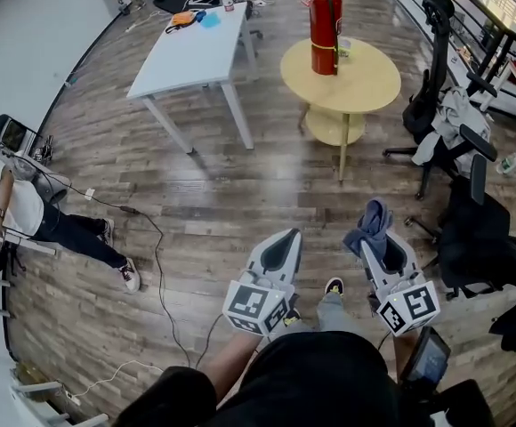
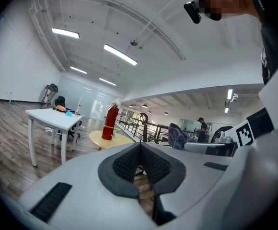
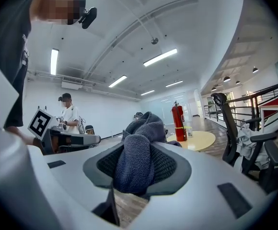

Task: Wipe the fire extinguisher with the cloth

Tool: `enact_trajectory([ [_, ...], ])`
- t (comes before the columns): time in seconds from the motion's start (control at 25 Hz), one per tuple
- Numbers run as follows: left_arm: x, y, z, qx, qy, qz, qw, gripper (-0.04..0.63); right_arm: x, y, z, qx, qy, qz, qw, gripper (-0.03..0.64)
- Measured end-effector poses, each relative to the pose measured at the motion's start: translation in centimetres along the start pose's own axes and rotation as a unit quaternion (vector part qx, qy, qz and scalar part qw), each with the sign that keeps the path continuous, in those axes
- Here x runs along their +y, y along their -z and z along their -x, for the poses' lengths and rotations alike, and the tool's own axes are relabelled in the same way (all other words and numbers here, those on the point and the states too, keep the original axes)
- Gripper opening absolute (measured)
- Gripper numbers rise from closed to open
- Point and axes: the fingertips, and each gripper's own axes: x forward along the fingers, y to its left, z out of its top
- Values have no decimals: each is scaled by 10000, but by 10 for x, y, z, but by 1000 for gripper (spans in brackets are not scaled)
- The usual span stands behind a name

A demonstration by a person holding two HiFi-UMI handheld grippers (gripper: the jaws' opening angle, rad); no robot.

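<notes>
A red fire extinguisher [image 1: 325,25] stands upright on a round yellow table [image 1: 365,83] far ahead; it also shows as the fire extinguisher [image 2: 110,121] in the left gripper view and the fire extinguisher [image 3: 178,122] in the right gripper view. My right gripper [image 1: 375,231] is shut on a blue-grey cloth [image 1: 371,223], which bunches up between the jaws as the cloth [image 3: 140,152]. My left gripper [image 1: 282,249] is shut with nothing in it, its jaws meeting at the tip [image 2: 140,145]. Both grippers are held low near my body, well short of the table.
A white rectangular table [image 1: 196,52] with small items stands left of the round one. Black office chairs [image 1: 445,140] with clothes crowd the right side, by a railing. A person [image 1: 36,216] sits on the floor at left; a cable [image 1: 156,256] runs across the wooden floor.
</notes>
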Motion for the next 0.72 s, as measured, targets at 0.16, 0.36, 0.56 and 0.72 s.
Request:
enact_trajectory([
  [0.16, -3, 1, -49, 45, 47, -110, 9999, 23, -43, 4, -16, -23, -13, -8, 10000, 155],
  [0.36, 1, -14, -118, 30, -45, -269, 9996, 23, -102, -5, -54, -15, -162, -8, 9999, 155],
  [0.56, 10, -23, -177, 77, -167, -337, 9993, 23, -150, -23, -90, -131, -389, -59, 9991, 155],
  [0.72, 18, -26, -213, 109, -194, -359, 9991, 23, -182, -23, -110, -111, -410, -145, 9990, 155],
])
